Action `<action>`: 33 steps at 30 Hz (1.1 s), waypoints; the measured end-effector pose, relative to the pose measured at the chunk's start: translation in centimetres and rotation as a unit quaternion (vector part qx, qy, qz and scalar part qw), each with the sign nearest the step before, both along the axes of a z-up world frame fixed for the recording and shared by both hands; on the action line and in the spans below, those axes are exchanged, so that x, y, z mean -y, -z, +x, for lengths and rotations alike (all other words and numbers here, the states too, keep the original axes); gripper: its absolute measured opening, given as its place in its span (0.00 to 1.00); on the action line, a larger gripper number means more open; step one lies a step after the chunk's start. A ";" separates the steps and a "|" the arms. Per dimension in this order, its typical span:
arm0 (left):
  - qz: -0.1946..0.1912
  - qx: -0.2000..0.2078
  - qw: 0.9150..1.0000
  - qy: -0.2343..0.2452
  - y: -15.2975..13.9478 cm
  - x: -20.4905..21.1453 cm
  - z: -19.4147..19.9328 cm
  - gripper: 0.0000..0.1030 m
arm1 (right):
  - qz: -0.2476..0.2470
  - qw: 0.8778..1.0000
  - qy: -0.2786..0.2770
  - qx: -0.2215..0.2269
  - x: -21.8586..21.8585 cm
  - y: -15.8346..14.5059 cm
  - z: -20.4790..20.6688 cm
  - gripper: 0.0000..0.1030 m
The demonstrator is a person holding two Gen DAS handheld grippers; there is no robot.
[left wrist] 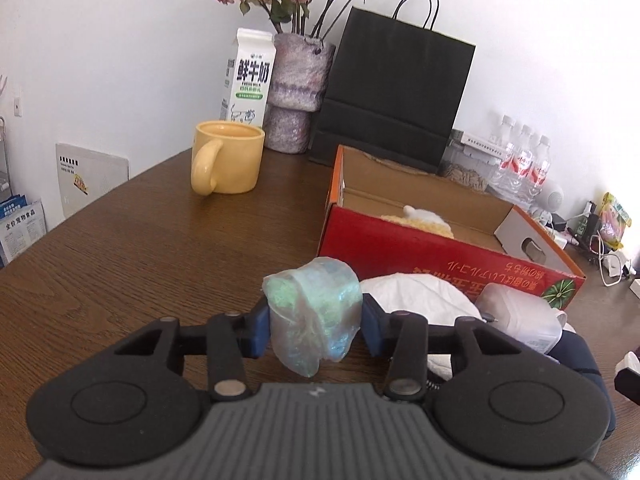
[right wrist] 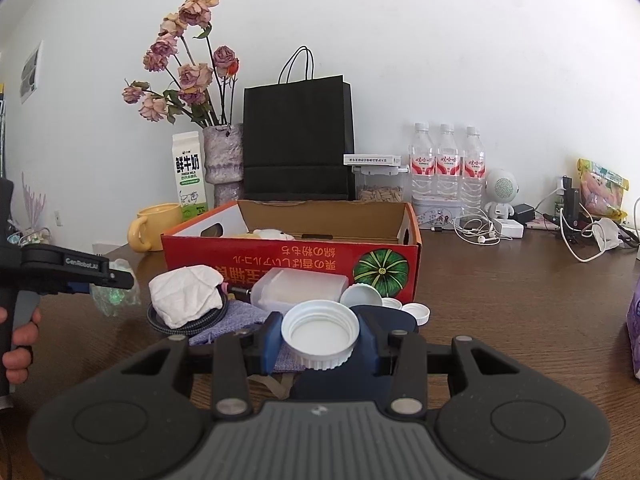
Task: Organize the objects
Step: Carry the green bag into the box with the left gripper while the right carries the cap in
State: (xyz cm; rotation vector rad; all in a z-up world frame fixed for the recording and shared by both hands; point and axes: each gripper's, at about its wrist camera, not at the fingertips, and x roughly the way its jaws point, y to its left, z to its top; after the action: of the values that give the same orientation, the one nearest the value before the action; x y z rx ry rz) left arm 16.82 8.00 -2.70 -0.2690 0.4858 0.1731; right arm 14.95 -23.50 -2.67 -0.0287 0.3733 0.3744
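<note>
Left hand-held gripper [left wrist: 316, 326] pinching crumpled iridescent wrap [left wrist: 314, 312] above the brown surface [left wrist: 120, 260]; right hand-held gripper [right wrist: 320, 340] clamping white lid [right wrist: 320, 330]. Red box [right wrist: 292, 260] at twelve o'clock, yellow mug [left wrist: 226, 158] at eleven.

Both wrist views sit low, near the table [left wrist: 120, 240], facing the far wall. Shared: red cardboard box [left wrist: 420, 248] [right wrist: 288, 256], black paper bag [left wrist: 396, 92] [right wrist: 298, 140].
</note>
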 end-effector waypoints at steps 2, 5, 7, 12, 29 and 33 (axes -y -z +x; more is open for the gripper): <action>0.006 0.017 1.000 0.003 -0.8 0.2 -0.6 0.44 | 0.001 1.000 0.001 0.001 0.0 -0.1 0.4 0.38; 0.020 0.041 0.999 0.008 -2.1 0.9 -1.0 0.44 | 0.005 1.000 0.001 0.007 -0.1 -0.5 1.0 0.38; 0.026 0.053 0.998 0.012 -2.8 1.3 -1.1 0.45 | 0.008 1.000 0.001 0.012 -0.2 -0.8 1.5 0.38; 0.037 0.066 0.997 0.025 -4.0 2.9 -0.2 0.45 | 0.015 0.999 -0.002 0.028 -0.9 -2.2 3.0 0.38; 0.050 0.084 0.994 0.050 -5.7 8.3 8.2 0.45 | 0.017 0.998 0.007 0.056 -4.3 -5.0 13.1 0.38; 0.052 0.080 0.994 0.047 -4.9 9.2 10.7 0.45 | 0.023 0.998 0.019 0.048 -4.4 -3.9 15.9 0.38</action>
State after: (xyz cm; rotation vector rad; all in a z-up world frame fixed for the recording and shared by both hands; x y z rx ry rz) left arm 27.54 -1.19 2.23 -0.1565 0.3278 0.0836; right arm 30.83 -19.11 1.22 0.0047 0.2692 0.3424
